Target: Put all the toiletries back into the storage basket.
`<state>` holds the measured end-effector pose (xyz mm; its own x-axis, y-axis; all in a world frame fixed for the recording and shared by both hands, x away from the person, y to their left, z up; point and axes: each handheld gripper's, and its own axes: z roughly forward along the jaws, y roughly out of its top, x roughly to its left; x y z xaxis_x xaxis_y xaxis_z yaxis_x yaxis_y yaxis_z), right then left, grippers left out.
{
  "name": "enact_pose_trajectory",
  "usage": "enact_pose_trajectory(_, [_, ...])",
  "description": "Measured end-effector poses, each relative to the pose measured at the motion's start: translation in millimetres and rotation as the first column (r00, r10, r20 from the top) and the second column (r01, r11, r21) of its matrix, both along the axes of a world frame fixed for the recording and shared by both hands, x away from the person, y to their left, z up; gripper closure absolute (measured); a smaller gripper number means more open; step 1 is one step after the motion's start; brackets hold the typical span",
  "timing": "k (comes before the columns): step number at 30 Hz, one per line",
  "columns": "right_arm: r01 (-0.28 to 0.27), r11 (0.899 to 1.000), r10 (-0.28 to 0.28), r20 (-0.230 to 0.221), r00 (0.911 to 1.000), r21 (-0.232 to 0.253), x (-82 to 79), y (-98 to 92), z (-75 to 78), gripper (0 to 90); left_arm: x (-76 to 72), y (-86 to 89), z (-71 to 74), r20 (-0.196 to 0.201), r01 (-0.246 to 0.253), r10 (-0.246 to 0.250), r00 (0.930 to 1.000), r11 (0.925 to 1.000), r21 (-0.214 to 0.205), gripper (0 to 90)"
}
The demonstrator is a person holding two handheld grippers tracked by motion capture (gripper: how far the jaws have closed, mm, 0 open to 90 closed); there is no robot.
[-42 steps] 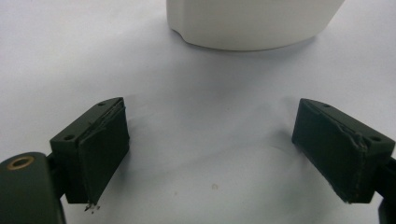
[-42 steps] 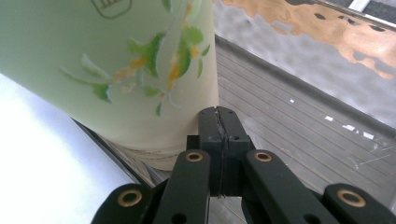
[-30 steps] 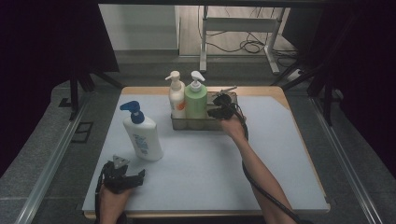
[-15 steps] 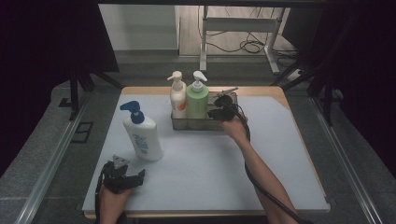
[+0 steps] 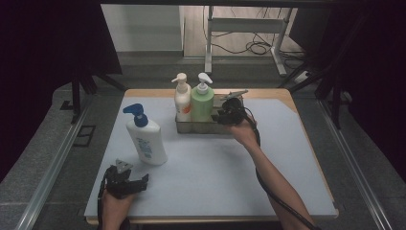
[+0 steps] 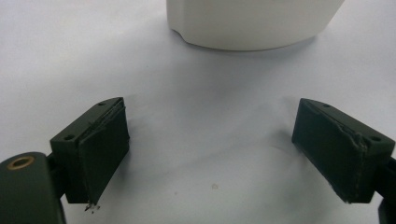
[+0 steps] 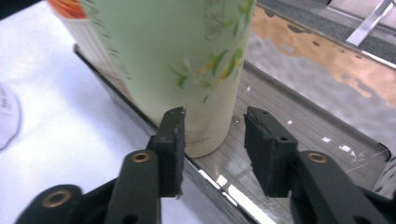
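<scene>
Beside the green bottle (image 7: 187,60), right tongs (image 7: 212,140) have just been opening, empty; left tongs (image 6: 210,154) gape.

The green pump bottle (image 7: 187,60) stood upright in the metal tray (image 7: 299,116), just in front of the right tongs (image 7: 214,140), slightly toward their left pad. It was pale green with a leaf print and a white pump. The tray's near rim passed beneath the tongs.

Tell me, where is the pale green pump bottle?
In the high view, the pale green pump bottle stands in the metal tray, right of the white orange-labelled bottle.
</scene>
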<state>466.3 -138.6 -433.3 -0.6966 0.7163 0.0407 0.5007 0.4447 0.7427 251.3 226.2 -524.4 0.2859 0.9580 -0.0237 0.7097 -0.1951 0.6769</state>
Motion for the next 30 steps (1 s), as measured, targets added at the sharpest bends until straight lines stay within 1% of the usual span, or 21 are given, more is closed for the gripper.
enact_pose_trajectory(1, [-0.006, 1.000, 0.006, 0.006, 1.0000, 0.004, -1.7, -0.9, 1.9, 54.3, 0.0, 0.0, 0.0, 0.000, 0.000, 0.000, 1.0000, 1.0000, 0.000, 10.7])
enact_pose_trajectory(5, [-0.025, 1.000, 0.025, 0.003, 0.9997, 0.015, -9.8, -5.3, 8.1, 44.0, 0.1, -0.2, 0.0, 0.000, 0.000, 0.000, 1.0000, 1.0000, 0.001, 10.7])
enact_pose_trajectory(9, [-0.035, 0.999, 0.035, 0.014, 0.9993, 0.004, -19.4, -10.7, 12.9, 35.6, 0.2, -0.3, 0.1, -0.001, 0.000, 0.000, 1.0000, 1.0000, 0.001, 10.7])
enact_pose_trajectory(12, [-0.036, 0.999, 0.036, 0.024, 0.9991, 0.004, -25.3, -15.5, 15.6, 29.7, 0.2, -0.5, 0.2, -0.002, 0.000, 0.000, 1.0000, 1.0000, 0.003, 10.7])
enact_pose_trajectory(21, [-0.059, 0.998, 0.059, 0.037, 0.9976, 0.000, -44.2, -26.8, 17.3, 15.2, 0.3, -0.7, 0.4, -0.004, -0.002, 0.002, 1.0000, 1.0000, 0.003, 10.8])
enact_pose_trajectory(23, [-0.064, 0.998, 0.064, 0.040, 0.9972, -0.003, -49.0, -29.1, 16.7, 14.0, 0.3, -0.6, 0.4, -0.004, -0.002, 0.002, 1.0000, 1.0000, 0.003, 10.8])
enact_pose_trajectory(26, [-0.075, 0.997, 0.075, 0.036, 0.9965, -0.007, -56.6, -32.3, 16.0, 12.7, -0.9, -1.5, 0.3, 0.008, 0.001, -0.001, 1.0000, 1.0000, 0.010, 11.5])
enact_pose_trajectory(27, [-0.076, 0.997, 0.077, 0.042, 0.9962, -0.011, -59.1, -33.4, 15.9, 11.9, -1.3, -1.8, 0.5, 0.013, 0.008, -0.008, 0.9999, 0.9999, 0.011, 12.7])
enact_pose_trajectory(30, [-0.081, 0.997, 0.081, 0.048, 0.9955, -0.017, -66.5, -36.8, 16.1, 7.1, -1.0, -1.2, 0.4, 0.009, 0.005, -0.005, 0.9999, 1.0000, 0.005, 12.9])
